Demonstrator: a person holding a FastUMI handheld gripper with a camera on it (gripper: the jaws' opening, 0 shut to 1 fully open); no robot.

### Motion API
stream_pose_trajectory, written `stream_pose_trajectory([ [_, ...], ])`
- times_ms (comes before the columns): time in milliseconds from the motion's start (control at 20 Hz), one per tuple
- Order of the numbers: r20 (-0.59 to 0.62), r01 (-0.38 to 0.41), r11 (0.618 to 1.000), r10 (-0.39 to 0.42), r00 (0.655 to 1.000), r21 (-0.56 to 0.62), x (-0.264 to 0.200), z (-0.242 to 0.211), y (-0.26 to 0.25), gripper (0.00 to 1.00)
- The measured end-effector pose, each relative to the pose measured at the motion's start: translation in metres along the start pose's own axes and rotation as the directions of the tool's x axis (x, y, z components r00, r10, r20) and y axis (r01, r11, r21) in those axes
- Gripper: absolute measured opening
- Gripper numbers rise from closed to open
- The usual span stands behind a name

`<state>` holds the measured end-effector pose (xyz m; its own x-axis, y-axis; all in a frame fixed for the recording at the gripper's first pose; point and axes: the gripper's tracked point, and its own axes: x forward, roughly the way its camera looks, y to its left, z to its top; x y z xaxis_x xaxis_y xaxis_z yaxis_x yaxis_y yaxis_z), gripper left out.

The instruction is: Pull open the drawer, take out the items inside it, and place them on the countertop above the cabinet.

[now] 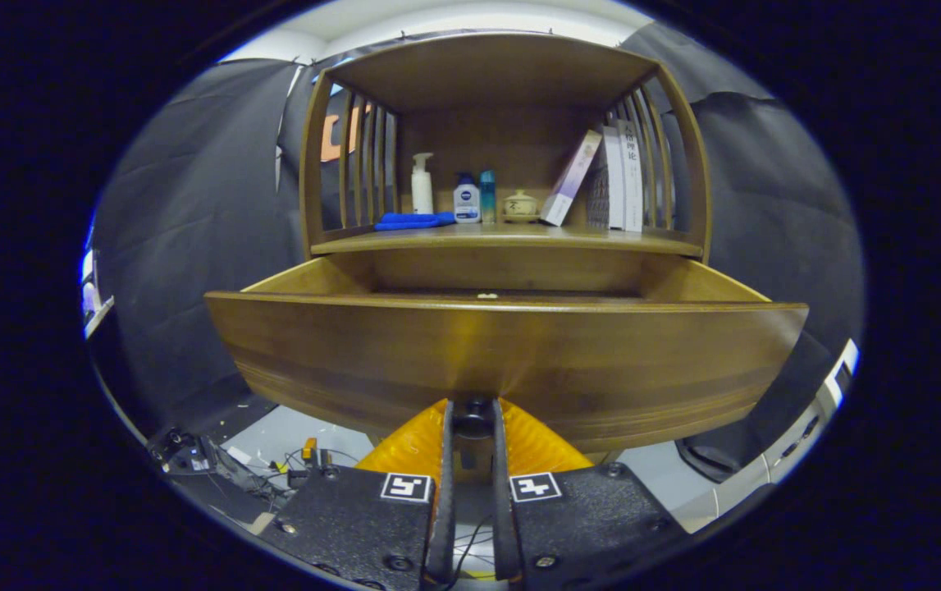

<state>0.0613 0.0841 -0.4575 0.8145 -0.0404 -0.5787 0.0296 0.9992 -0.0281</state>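
The claw (472, 419) is narrow, both fingers pressing on the small dark knob (472, 414) of the drawer (503, 353), which stands pulled out below the desk (511, 238). The drawer looks stiff, heavy wood; the knob is the right hold.

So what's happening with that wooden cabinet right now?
A person's handheld gripper is closed on the small dark knob of the cabinet's drawer, which is pulled well out. Nothing has been lifted from it yet. On the countertop above stand bottles, a blue cloth, a little lidded pot and books.
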Motion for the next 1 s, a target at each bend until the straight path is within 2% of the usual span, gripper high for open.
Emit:
stream_pose_trajectory([
  [600,-0.039,0.006,0.998,-0.008,0.999,-0.065,-0.023,-0.015,0.005,0.22],
  [700,-0.068,0.007,0.998,-0.012,0.998,-0.063,-0.029,-0.014,0.004,0.27],
  [850,-0.084,-0.033,0.997,0.028,0.996,-0.067,-0.044,0.000,0.011,0.35],
  [1000,-0.053,-0.085,0.992,0.080,0.995,-0.088,-0.058,0.033,0.021,0.52],
])
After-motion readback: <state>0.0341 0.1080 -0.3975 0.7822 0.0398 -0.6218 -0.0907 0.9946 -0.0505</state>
